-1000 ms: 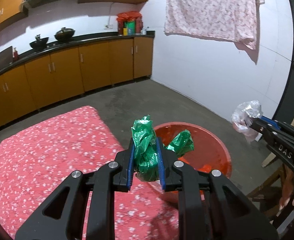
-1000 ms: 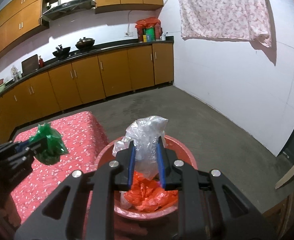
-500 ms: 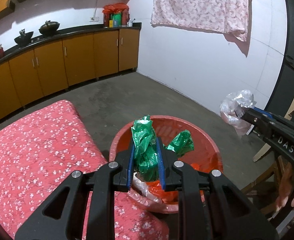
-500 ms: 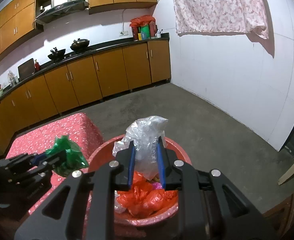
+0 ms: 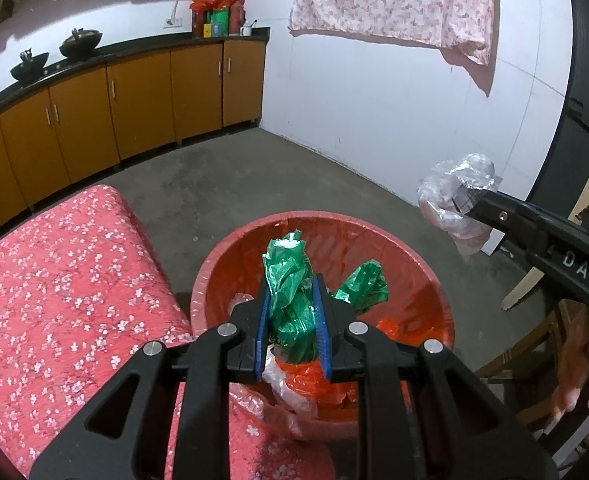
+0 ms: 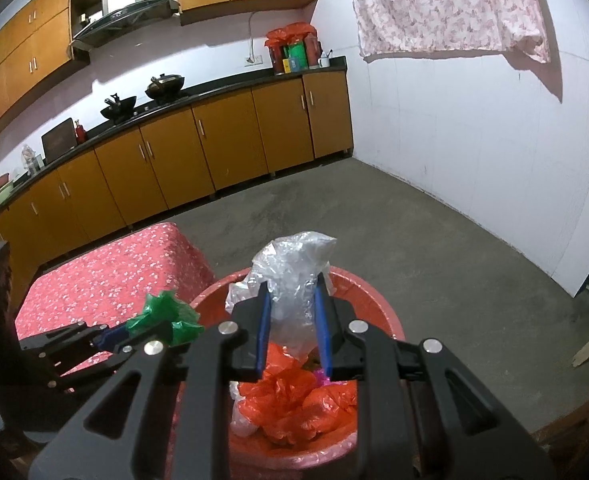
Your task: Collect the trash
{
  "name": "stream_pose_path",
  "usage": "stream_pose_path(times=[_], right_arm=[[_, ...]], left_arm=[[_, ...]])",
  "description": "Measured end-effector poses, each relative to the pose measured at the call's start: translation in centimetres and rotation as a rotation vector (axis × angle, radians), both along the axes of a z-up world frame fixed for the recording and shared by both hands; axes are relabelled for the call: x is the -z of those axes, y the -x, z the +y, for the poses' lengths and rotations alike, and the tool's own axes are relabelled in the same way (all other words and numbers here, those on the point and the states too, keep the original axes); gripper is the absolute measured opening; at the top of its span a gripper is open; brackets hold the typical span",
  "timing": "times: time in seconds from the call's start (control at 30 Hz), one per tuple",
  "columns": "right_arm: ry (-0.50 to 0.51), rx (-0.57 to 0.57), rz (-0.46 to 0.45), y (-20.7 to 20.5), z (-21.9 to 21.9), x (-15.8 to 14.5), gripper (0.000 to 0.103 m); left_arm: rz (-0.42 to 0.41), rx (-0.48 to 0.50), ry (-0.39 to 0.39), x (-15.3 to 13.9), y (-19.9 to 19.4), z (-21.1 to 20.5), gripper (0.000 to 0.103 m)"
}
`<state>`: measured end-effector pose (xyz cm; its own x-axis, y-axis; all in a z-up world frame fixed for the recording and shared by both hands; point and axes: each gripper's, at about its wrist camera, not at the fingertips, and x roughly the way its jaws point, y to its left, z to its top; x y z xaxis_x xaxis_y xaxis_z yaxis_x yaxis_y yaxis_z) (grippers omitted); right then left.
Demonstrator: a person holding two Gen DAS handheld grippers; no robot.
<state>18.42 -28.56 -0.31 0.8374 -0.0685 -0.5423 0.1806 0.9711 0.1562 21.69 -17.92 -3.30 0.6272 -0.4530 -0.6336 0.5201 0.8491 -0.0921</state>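
Left tool [image 5: 292, 324] clamped on a crumpled green plastic bag [image 5: 290, 304], blue pads pinched against both sides of it, held above the mouth of the red basin [image 5: 426, 280]. Second lobe of green plastic stuck out to the right of the pads, also over the basin. Right tool [image 6: 293, 326] closed on a wad of clear plastic [image 6: 294, 276], the wad bulging up above the blue pads and hanging just over the basin's far rim. Seen from the left wrist, right tool out to the side, its clear wad off beyond the basin's right edge, above the grey floor [image 5: 254, 184]. Seen from the right wrist, left tool lower left, its green bag at the basin's near-left rim. Inside the basin, orange-red plastic bags [image 6: 294, 400] piled up, with a scrap of clear film among them. Basin pressed right beside the table [image 5: 54, 280] under a red flowered cloth, whether touching could not be told. A hand [image 5: 574, 376] glimpsed at the right edge behind the right tool. Brown cabinets [image 6: 222, 148] along the far wall, a pink flowered cloth [image 6: 446, 4] hung high on the white wall
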Motion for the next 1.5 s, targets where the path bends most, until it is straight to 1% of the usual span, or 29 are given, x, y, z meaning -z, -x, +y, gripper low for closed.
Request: stream_pose_path(times=[0.17, 0.27, 0.43, 0.5, 0.57, 0.67, 0.77, 0.83, 0.9, 0.93, 0.97, 1.0, 1.03, 1.07, 1.1, 1.13, 1.2, 1.23, 1.3, 1.37, 1.4, 1.5], right_arm=[[-0.016, 0.012, 0.002, -0.7, -1.0, 0.4, 0.021], [-0.03, 0.017, -0.001, -1.1, -1.5, 0.4, 0.024], [-0.063, 0.017, -0.011, -1.4, -1.8, 0.7, 0.026], [-0.068, 0.015, -0.012, -1.5, -1.8, 0.8, 0.029], [-0.075, 0.015, -0.012, -1.6, -1.9, 1.0, 0.03], [-0.087, 0.017, -0.012, -1.7, -2.0, 1.1, 0.035], [-0.089, 0.018, -0.015, -1.6, -2.0, 1.0, 0.04], [-0.089, 0.018, -0.018, -1.5, -1.9, 0.9, 0.049], [-0.086, 0.025, -0.026, -1.2, -1.8, 0.7, 0.052], [-0.085, 0.029, -0.032, -1.0, -1.8, 0.5, 0.054], [-0.085, 0.036, -0.04, -0.8, -1.9, 0.3, 0.056], [-0.086, 0.042, -0.049, -0.4, -1.9, 0.2, 0.06], [-0.086, 0.05, -0.06, -0.1, -1.9, -0.1, 0.066], [-0.078, 0.063, -0.075, 0.5, -1.8, -0.4, 0.069], [-0.067, 0.071, -0.084, 0.8, -1.8, -0.7, 0.077], [-0.045, 0.084, -0.101, 1.5, -1.5, -1.1, 0.086], [0.001, 0.105, -0.136, 2.8, -0.8, -1.8, 0.093], [0.028, 0.114, -0.151, 3.4, -0.3, -2.1, 0.094], [0.099, 0.141, -0.196, 5.2, 1.3, -2.9, 0.098], [0.149, 0.152, -0.229, 6.6, 2.7, -3.5, 0.099], [0.161, 0.153, -0.24, 7.2, 3.1, -3.7, 0.099], [0.199, 0.154, -0.25, 9.1, 5.2, -4.3, 0.099]], left_arm=[[0.013, 0.012, -0.004, 0.7, -0.6, -0.8, 0.02], [0.022, 0.02, -0.003, 1.0, -0.9, -1.2, 0.021], [0.042, 0.025, -0.005, 1.7, -1.4, -1.5, 0.022], [0.044, 0.024, -0.008, 1.9, -1.4, -1.5, 0.026], [0.048, 0.023, -0.009, 2.0, -1.5, -1.4, 0.03], [0.056, 0.016, -0.005, 2.2, -1.6, -1.3, 0.038], [0.059, 0.007, -0.011, 2.3, -1.7, -1.0, 0.039], [0.059, -0.01, -0.013, 2.3, -1.7, -0.6, 0.039], [0.059, -0.032, -0.003, 2.0, -1.7, 0.1, 0.039], [0.055, -0.047, 0.002, 1.8, -1.7, 0.7, 0.04], [0.049, -0.058, 0.005, 1.6, -1.6, 1.0, 0.045], [0.036, -0.075, 0.01, 1.2, -1.4, 1.6, 0.05], [0.024, -0.086, 0.015, 0.9, -1.3, 2.1, 0.052], [0.001, -0.098, 0.021, 0.3, -0.8, 2.9, 0.054], [-0.022, -0.107, 0.023, -0.3, -0.4, 3.5, 0.055], [-0.037, -0.111, 0.022, -0.7, 0.0, 3.9, 0.059], [-0.094, -0.133, 0.024, -2.0, 1.4, 5.2, 0.073], [-0.132, -0.145, 0.025, -2.7, 2.4, 6.1, 0.077], [-0.188, -0.164, 0.021, -3.9, 3.8, 7.3, 0.091], [-0.242, -0.187, 0.013, -5.0, 5.4, 8.4, 0.099], [-0.265, -0.198, 0.007, -5.3, 6.2, 9.0, 0.101], [-0.325, -0.234, -0.019, -6.3, 8.9, 10.6, 0.101]])
